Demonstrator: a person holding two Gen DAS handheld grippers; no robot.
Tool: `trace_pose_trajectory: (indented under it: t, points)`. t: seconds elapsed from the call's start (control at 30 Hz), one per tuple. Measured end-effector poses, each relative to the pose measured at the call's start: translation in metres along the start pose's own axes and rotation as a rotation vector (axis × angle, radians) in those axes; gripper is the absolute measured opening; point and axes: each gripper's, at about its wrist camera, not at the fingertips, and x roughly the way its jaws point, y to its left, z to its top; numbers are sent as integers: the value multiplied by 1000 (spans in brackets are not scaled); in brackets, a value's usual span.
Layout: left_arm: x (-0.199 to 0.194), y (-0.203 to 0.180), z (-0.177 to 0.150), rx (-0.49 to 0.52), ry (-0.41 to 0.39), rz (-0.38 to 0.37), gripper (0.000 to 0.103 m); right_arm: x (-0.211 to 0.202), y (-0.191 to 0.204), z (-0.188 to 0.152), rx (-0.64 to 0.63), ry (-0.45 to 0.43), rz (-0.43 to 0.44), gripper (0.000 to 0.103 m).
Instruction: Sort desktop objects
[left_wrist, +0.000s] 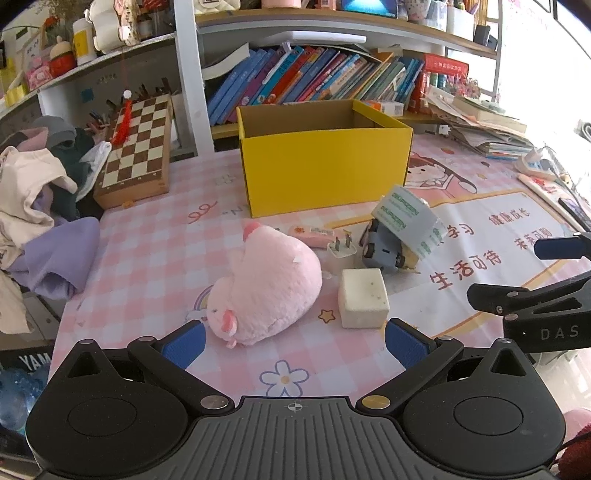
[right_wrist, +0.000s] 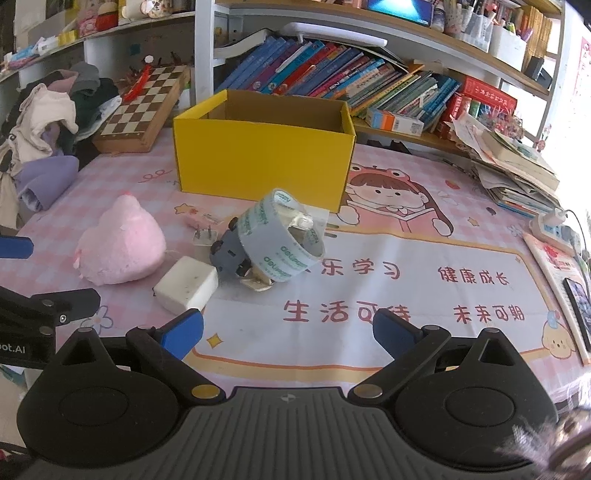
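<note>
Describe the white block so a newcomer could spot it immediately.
Start at the yellow box on the pink desk mat; a cluster of small items lies in front of it. The white block is the item nearest the grippers, right of the pink plush: plain, speckled, rounded cuboid.

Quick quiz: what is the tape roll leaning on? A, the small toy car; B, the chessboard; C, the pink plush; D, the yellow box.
A: the tape roll rests tilted on the toy car, apart from the box, the plush and the chessboard.
</note>
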Motion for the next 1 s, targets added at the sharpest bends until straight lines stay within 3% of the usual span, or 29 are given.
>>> trace_pose_trajectory:
  t: [0.17,0.33,0.7,0.87,1.0]
  points:
    - [-2,-2,1,6,-16,8,103,1,-1,0,-9,11,-6,100]
    - [-10,0,2,-17,-90,51,103,1,0,1,-30,14,5,101]
    - [-10,3,4,-52,-127,3,103,3,2,14,-75,-25,77,100]
    - [-3,6,10,-64,-102,5,103,13,1,23,-99,-16,101,85]
    - [7,6,13,-73,-69,12,103,23,-1,30,-113,-4,113,66]
